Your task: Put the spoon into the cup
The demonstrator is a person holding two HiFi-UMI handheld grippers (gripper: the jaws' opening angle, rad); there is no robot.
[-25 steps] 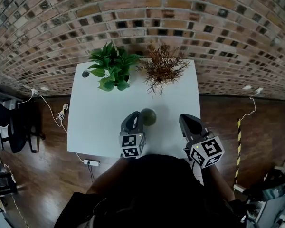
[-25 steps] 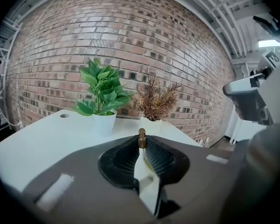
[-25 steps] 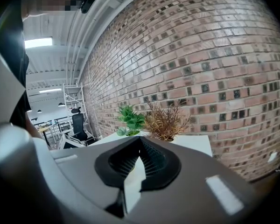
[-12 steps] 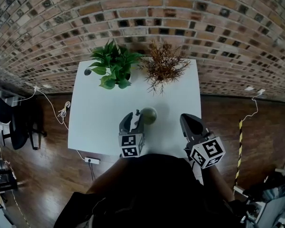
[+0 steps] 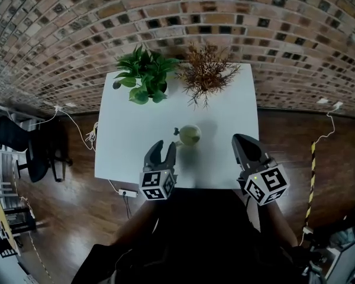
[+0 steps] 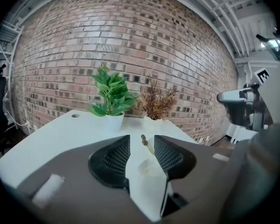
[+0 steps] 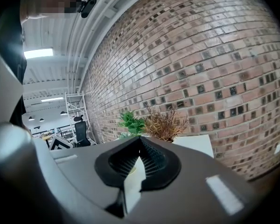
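A pale green cup [image 5: 190,135] stands on the white table [image 5: 130,141], just right of centre. The spoon [image 5: 177,132] rests in it, its handle sticking out to the left. My left gripper [image 5: 164,147] hovers just short of the cup on the near side. Its jaws have just been opening and stand open with nothing between them. In the left gripper view the cup [image 6: 147,166] and the brown spoon handle [image 6: 143,140] show ahead through the gap of that gripper [image 6: 142,143]. My right gripper [image 5: 241,139] stays at the table's near right, its tips [image 7: 140,141] together and empty.
A green potted plant [image 5: 143,76] and a dried brown plant [image 5: 206,70] stand along the table's far edge by the brick wall. A power strip [image 5: 128,192] lies on the wooden floor at the near left corner. A black chair [image 5: 23,152] stands left of the table.
The left gripper opened beside the cup, leaving the spoon in it, then drew back toward the near edge. The right gripper kept its place.
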